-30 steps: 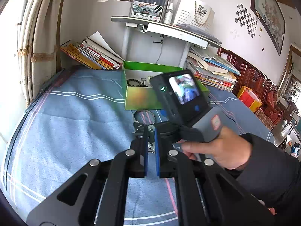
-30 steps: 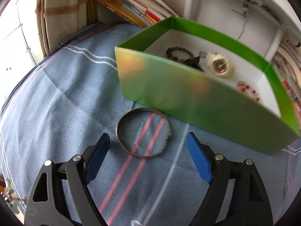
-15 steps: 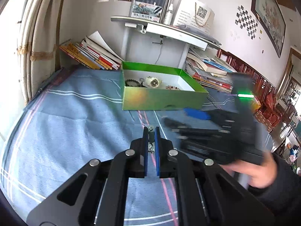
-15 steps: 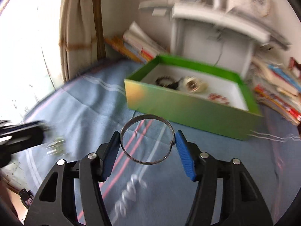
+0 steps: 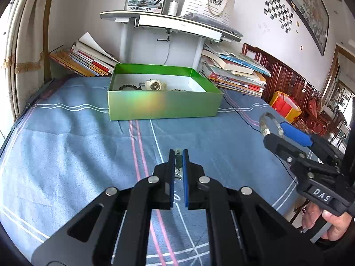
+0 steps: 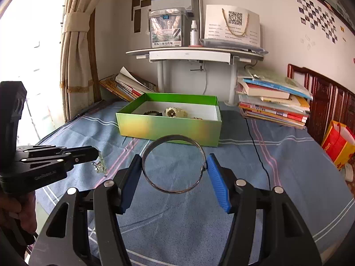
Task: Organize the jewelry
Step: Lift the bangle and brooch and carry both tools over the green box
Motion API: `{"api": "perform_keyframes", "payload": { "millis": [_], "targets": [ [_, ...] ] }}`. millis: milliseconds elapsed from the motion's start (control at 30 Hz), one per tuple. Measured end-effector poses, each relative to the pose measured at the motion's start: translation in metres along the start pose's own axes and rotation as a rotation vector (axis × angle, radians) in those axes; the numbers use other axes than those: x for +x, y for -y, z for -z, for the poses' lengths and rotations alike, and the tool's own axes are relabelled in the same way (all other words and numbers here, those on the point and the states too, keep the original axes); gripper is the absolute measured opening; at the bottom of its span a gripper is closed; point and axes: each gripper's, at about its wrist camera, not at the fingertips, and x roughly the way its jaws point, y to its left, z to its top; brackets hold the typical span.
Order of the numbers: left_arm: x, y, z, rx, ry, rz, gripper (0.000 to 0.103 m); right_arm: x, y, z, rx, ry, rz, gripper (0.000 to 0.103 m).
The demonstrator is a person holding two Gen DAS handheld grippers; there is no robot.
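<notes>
Both claws are loaded. Low in the centre of the right wrist view, the right claw [image 6: 174,168] pinches a thin metal bangle [image 6: 174,163] across its width, one blue pad touching each side of the ring, which is lifted clear of the blue cloth [image 6: 255,199]. In the left wrist view the same bangle [image 5: 269,125] shows edge-on at the right of the frame, sticking out past the blue pad.

Low in the centre of the left wrist view, the left claw [image 5: 178,155] has its pads pressed nearly together on a small metallic trinket [image 5: 178,157]; what kind of jewelry it is I cannot tell. In the right wrist view that trinket [image 6: 99,165] dangles from the claw tip at the left edge, above the cloth.

Beyond both claws, in the upper middle of each view, a green box [image 6: 168,127] sits open on the cloth. Inside it lie a cream watch [image 6: 174,112] and a dark bead bracelet [image 5: 127,87] beside it. Stacked books [image 6: 273,102] rest behind the box at the right.
</notes>
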Motion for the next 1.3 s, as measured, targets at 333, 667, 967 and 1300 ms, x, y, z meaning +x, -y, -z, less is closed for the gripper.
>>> {"api": "perform_keyframes", "payload": {
  "millis": [333, 667, 967, 1300],
  "targets": [
    [0.001, 0.000, 0.003, -0.023, -0.007, -0.045, 0.006, 0.010, 0.004, 0.007, 0.016, -0.030, -0.013, 0.059],
    [0.005, 0.001, 0.003, -0.027, -0.016, -0.055, 0.006, 0.015, 0.009, 0.007, 0.027, -0.047, -0.022, 0.059],
    [0.009, 0.000, 0.001, -0.026, -0.023, -0.057, 0.006, 0.018, 0.009, 0.008, 0.026, -0.056, -0.027, 0.059],
    [0.012, -0.003, 0.004, -0.030, -0.032, -0.058, 0.006, 0.022, 0.007, 0.009, 0.024, -0.065, -0.029, 0.059]
  ]
}}
